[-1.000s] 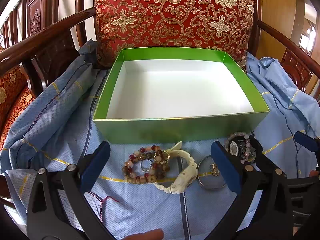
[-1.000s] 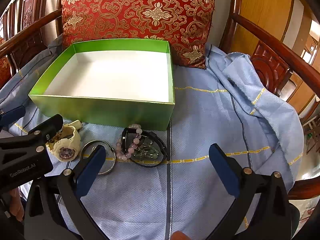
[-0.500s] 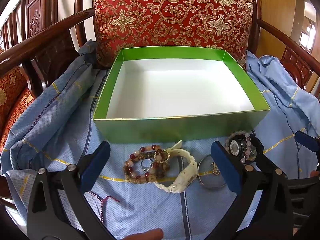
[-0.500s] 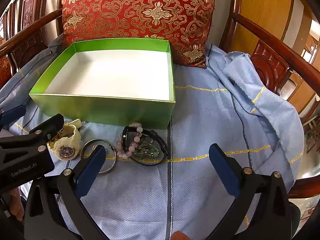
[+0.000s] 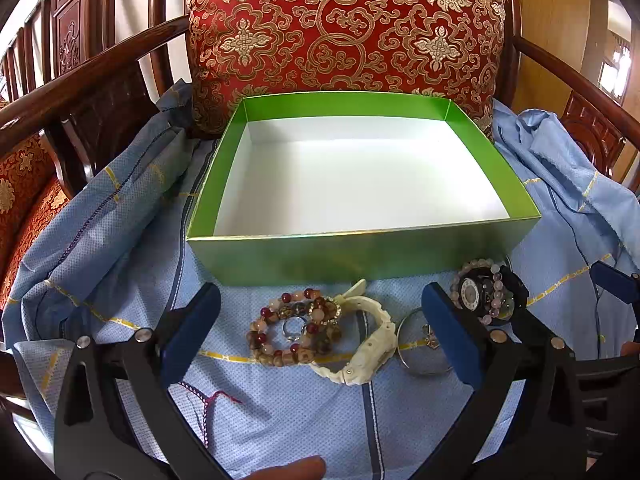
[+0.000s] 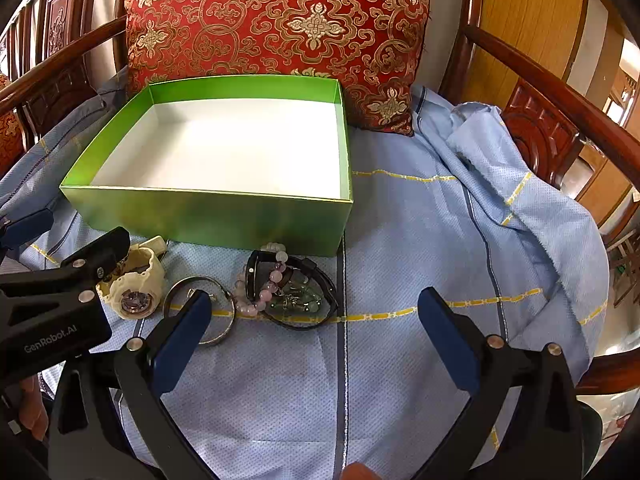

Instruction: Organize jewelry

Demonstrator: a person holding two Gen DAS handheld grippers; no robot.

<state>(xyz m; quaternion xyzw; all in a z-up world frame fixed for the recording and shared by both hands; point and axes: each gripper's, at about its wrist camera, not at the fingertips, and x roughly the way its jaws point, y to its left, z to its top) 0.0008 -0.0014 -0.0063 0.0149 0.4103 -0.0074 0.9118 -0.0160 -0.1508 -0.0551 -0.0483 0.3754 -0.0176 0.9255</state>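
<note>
An empty green box [image 5: 360, 254] with a white floor stands on blue cloth; it also shows in the right wrist view [image 6: 208, 216]. In front of it lie a brown-and-red bead bracelet [image 5: 280, 350] around a small ring [image 5: 293, 326], a cream watch [image 5: 370, 346], a silver bangle [image 5: 420, 354], and a black watch with pink beads [image 5: 482, 294]. My left gripper [image 5: 320, 332] is open just above the bracelet and cream watch. My right gripper [image 6: 316, 328] is open near the black watch [image 6: 292, 288], bangle [image 6: 200, 308] and cream watch [image 6: 136, 284].
A red and gold cushion [image 5: 344, 28] leans behind the box. Dark wooden chair arms [image 6: 560, 92] rise on both sides. The blue cloth [image 6: 520, 208] bunches up at the right and left. The left gripper's body [image 6: 52, 308] sits at the right view's left edge.
Both grippers have crept slightly forward toward the jewelry. Nothing was picked up and the jaws stay open.
</note>
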